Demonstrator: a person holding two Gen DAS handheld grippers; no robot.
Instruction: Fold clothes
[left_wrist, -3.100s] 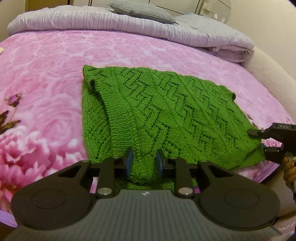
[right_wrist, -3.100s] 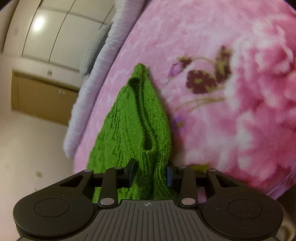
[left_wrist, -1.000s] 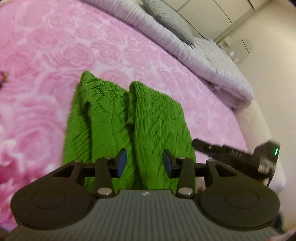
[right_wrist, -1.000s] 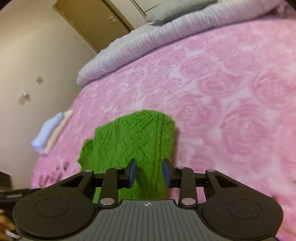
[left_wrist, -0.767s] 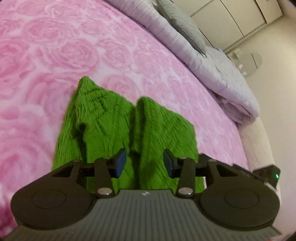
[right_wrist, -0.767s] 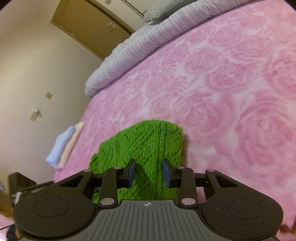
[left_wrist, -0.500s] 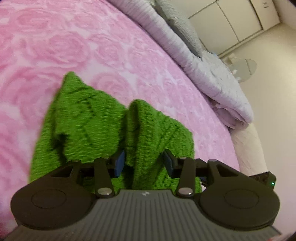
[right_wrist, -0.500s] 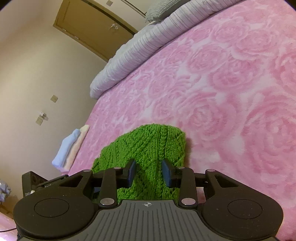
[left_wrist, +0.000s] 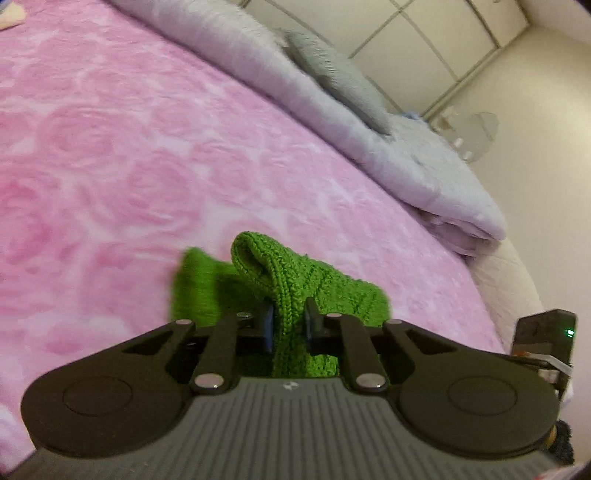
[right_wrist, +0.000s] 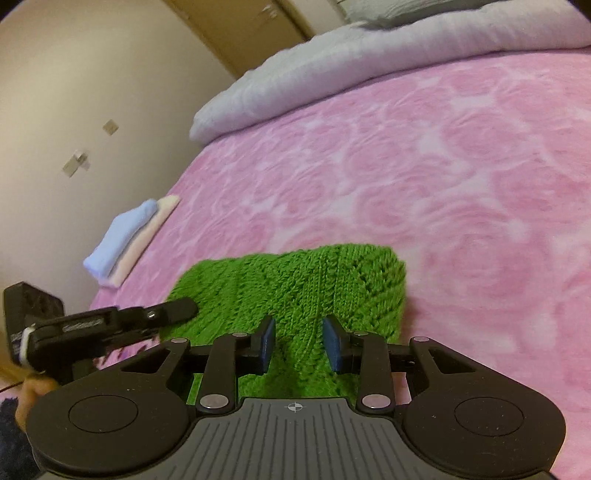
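Jaws of the left gripper (left_wrist: 288, 326) are pinched on a raised fold of the green knitted sweater (right_wrist: 295, 288); those of the right gripper (right_wrist: 299, 345) are spread over its near edge. It is bunched on the pink floral bedspread (right_wrist: 461, 177), folded cloths (right_wrist: 125, 240) well apart.

Chunky green knit sweater (right_wrist: 295, 288) on plush blanket (right_wrist: 461, 166)
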